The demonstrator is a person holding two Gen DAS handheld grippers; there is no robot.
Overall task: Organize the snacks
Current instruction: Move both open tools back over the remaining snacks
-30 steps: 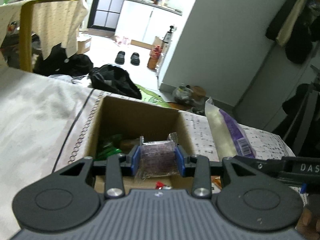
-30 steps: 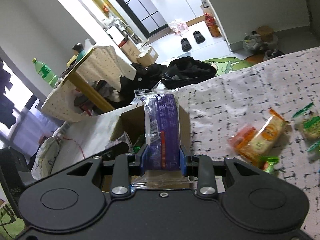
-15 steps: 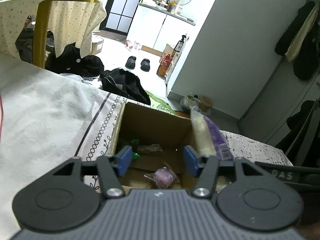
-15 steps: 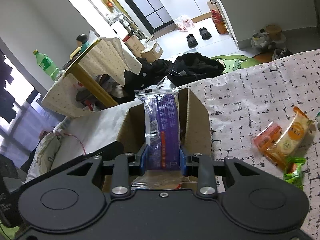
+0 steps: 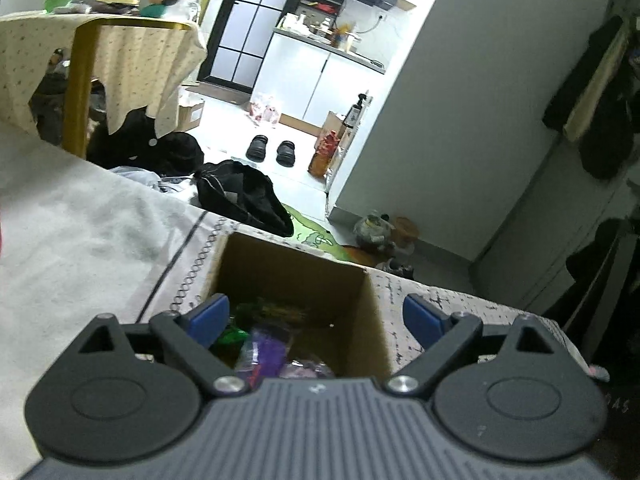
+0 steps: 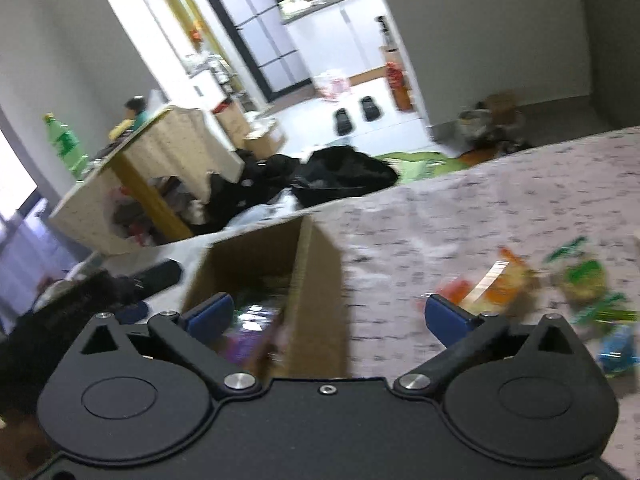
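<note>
An open cardboard box point(image 5: 360, 300) sits on the patterned bed cover. It holds a purple snack pack point(image 5: 268, 346), a small pink-purple pack point(image 5: 306, 370) and green packs point(image 5: 230, 334). My left gripper point(image 5: 316, 318) is open and empty just above the box. In the right wrist view, the box point(image 6: 316, 280) is at lower centre and my right gripper point(image 6: 326, 316) is open and empty over its right wall. The purple pack point(image 6: 244, 340) lies inside. Loose snacks lie on the cover to the right: an orange pack point(image 6: 500, 284), green packs point(image 6: 580, 276) and a blue one point(image 6: 618, 346).
The bed cover point(image 6: 480, 208) ends at a far edge, with a black bag point(image 5: 244, 200) on the floor beyond it. A cloth-covered table point(image 5: 100, 60) with a yellow leg stands at the left. Slippers point(image 5: 272, 150) lie on the white floor.
Both grippers opened and let their packs fall into the box: the left one first, then the right one with the long purple pack. The right gripper is swinging away, blurred.
</note>
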